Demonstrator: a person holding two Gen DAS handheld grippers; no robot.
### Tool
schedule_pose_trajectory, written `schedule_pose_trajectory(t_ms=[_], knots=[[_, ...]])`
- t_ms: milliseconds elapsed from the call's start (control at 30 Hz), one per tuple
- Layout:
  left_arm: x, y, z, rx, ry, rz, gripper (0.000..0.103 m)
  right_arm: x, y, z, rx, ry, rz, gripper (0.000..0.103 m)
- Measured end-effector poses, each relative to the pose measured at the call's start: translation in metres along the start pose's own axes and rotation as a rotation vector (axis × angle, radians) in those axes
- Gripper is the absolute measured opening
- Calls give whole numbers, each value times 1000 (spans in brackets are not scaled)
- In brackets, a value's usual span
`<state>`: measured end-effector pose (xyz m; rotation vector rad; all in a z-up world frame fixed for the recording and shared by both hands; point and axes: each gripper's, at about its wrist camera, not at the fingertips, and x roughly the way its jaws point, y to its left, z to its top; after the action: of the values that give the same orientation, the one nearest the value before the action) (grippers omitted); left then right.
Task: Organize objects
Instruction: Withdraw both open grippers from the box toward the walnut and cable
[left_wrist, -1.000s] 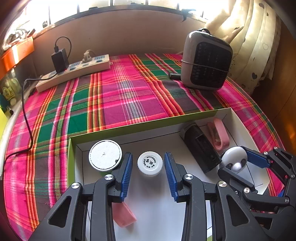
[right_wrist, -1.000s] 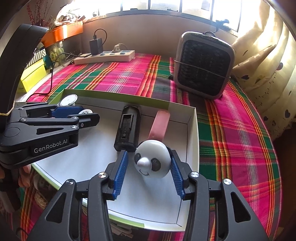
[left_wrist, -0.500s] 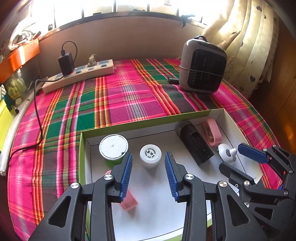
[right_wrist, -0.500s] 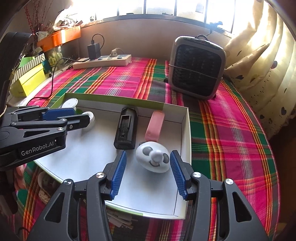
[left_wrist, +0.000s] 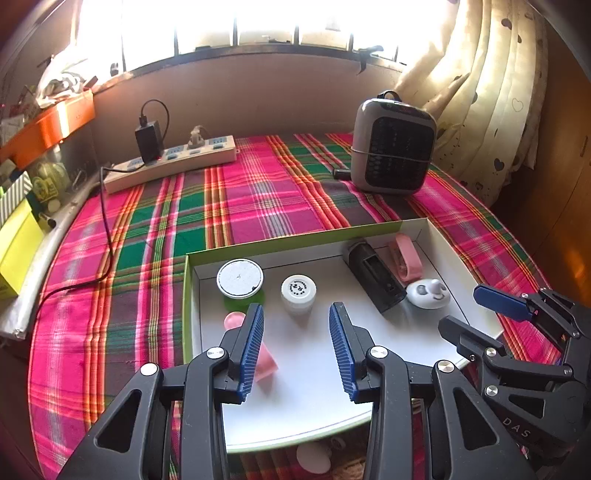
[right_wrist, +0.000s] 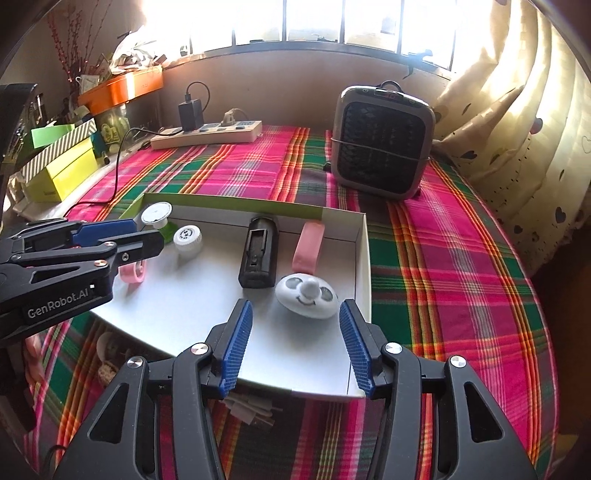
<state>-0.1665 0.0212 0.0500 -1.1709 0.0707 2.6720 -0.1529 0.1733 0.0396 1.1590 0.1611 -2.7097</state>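
At the lower centre of the right wrist view, the right tongs (right_wrist: 295, 345) stand apart and empty, having just released the white round panda-faced toy (right_wrist: 307, 296), now lying in the shallow white cardboard tray (right_wrist: 364, 258). The left tongs (left_wrist: 296, 345) hover apart too; that piece seems placed.

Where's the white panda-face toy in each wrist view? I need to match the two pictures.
Left wrist view: the panda-face toy lies right of centre in the white tray, just right of the black device, ahead of the right gripper.
Right wrist view: the toy lies at centre, just beyond the open jaws.
Shared landmark: the grey fan heater at the back right.
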Motion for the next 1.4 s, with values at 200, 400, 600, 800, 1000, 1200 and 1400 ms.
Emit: schedule_pose_trajectory(t_ms=[200,400,600,800,1000,1200,1400], knots=[[-13,-2,-9,5,-15,11,35,-9,0,-5,10,-9,5,50],[-26,-3,-19,10,-28,26,36,-18,2,-12,19,-18,17,50],[-35,-3,-32,8,-28,31,36,-25,3,-20,27,-23,38,50],[-46,6,-43,-44,-41,20,36,-32,2,-28,21,-28,43,50],[-51,18,-54,-86,-33,24,36,-33,1,-37,29,-19,51,50],[-52,27,-69,-114,-12,-4,37,-31,0,-45,32,-4,59,50],[-46,26,-85,-127,28,-68,39,-28,-1,-50,47,6,72,50]])
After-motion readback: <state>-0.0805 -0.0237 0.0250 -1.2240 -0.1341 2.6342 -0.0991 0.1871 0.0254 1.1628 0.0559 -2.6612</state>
